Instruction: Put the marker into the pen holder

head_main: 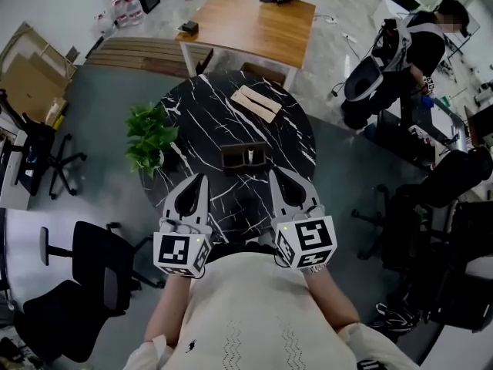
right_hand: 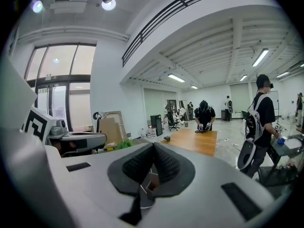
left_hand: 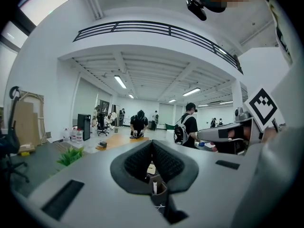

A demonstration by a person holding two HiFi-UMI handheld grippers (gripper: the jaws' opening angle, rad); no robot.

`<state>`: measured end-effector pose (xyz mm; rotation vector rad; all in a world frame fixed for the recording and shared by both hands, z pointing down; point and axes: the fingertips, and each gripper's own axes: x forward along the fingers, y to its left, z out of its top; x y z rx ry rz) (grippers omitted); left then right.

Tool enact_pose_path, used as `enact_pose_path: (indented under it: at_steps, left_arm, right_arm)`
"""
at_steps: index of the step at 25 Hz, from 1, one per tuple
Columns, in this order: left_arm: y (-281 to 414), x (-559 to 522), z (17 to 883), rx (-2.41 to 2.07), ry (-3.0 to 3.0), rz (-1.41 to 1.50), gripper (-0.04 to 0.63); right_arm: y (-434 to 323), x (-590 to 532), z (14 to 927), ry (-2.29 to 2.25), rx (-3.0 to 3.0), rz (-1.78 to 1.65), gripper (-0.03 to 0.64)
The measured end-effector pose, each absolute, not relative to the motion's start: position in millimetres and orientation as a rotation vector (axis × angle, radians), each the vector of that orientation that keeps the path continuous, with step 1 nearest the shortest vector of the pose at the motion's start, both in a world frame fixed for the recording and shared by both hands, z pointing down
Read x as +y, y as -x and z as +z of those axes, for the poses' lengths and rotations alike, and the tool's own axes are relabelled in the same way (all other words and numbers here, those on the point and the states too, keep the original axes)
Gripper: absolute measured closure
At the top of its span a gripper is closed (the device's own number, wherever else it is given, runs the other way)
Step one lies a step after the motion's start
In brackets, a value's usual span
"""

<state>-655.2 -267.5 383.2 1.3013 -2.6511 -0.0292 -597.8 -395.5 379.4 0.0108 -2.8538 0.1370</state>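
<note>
A dark brown pen holder (head_main: 244, 156) stands near the middle of the round black marble table (head_main: 192, 106). Something thin and white, probably the marker (head_main: 249, 157), stands inside it. Through the left gripper view the pen holder (left_hand: 160, 190) shows just below the jaws, with the white stick (left_hand: 154, 187) upright in it. My left gripper (head_main: 202, 177) and right gripper (head_main: 272, 173) hover side by side just short of the holder. Both are shut with nothing between the pads. The left gripper (left_hand: 152, 144) and right gripper (right_hand: 153, 146) each show their jaws pressed together. The pen holder (right_hand: 151, 184) peeks out below the right jaws.
A potted green plant (head_main: 150, 137) sits at the table's left edge. A flat beige block (head_main: 256, 102) lies at the far side. Behind stands a wooden table (head_main: 254, 25). Black office chairs (head_main: 92, 276) are at the left, and a person with a backpack (head_main: 400, 52) at the right.
</note>
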Motion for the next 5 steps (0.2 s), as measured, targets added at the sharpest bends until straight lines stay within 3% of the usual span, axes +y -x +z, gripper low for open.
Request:
enact_pose_path:
  at_steps: [5]
  left_arm:
    - [664.1, -266.6, 389.3, -2.644, -1.297, -0.03, 0.583]
  right_arm:
    - [605.4, -396.3, 384.4, -0.02, -2.847, 0.13, 0.601]
